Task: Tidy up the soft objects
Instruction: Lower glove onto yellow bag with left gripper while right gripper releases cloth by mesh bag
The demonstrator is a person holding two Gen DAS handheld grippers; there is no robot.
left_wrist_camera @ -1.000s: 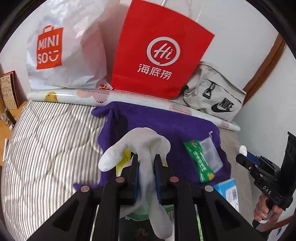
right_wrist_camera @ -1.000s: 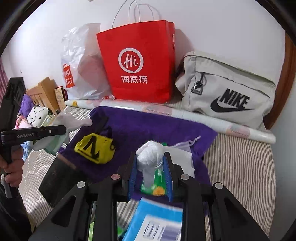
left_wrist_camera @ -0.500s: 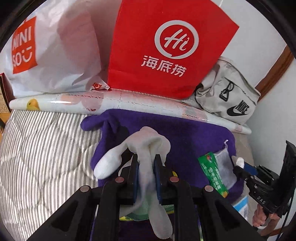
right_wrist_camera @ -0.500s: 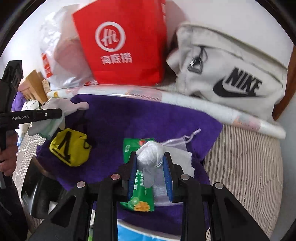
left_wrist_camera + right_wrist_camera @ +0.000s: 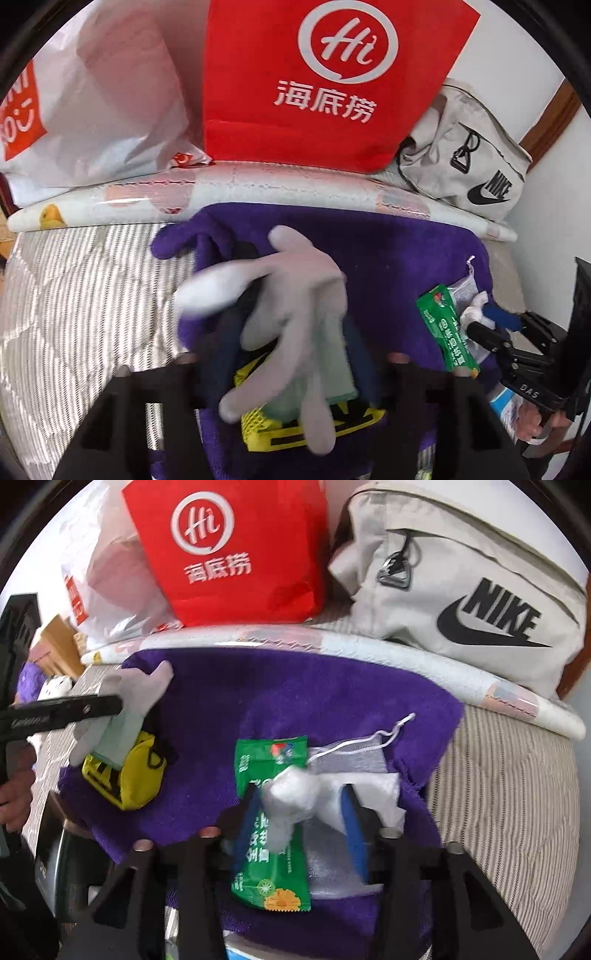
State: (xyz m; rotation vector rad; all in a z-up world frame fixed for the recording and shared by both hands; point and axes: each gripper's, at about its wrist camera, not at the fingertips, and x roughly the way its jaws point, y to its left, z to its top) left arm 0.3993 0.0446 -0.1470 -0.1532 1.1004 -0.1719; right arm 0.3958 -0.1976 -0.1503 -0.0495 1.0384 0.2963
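Two grippers are letting go at once over the purple towel (image 5: 332, 686). The left gripper (image 5: 291, 343) is opening, its jaws spreading away from the pale grey glove (image 5: 295, 295) that is still hanging between them; the glove's cuff is pointing down toward the camera and its fingers are fanning up and out to the left, so its long axis is running roughly along the line of the tool; blur is making it hard to tell whether either pad is still touching the fabric. Directly beneath the glove the yellow pouch (image 5: 266, 424) is lying on the towel. The right gripper (image 5: 299, 812) is opening as well; the white wad (image 5: 291, 790) is sitting between its blue pads (image 5: 351, 827), closer to the left one, and seems to be slipping free. Below that wad the green packet (image 5: 273, 830) is lying lengthwise toward the camera, partly over a grey drawstring pouch (image 5: 351, 760) and white sheet (image 5: 384, 794).

Judging from this, each soft thing is dropping almost straight down from its own tool, so each hand is nearest its own load: glove onto the yellow pouch at the towel's left, wad onto the packet at its right. Beyond the towel a patterned roll (image 5: 424, 664), red paper bag (image 5: 236, 546), white shopping bag (image 5: 92, 103) and grey Nike bag (image 5: 461, 576) are lining the wall.
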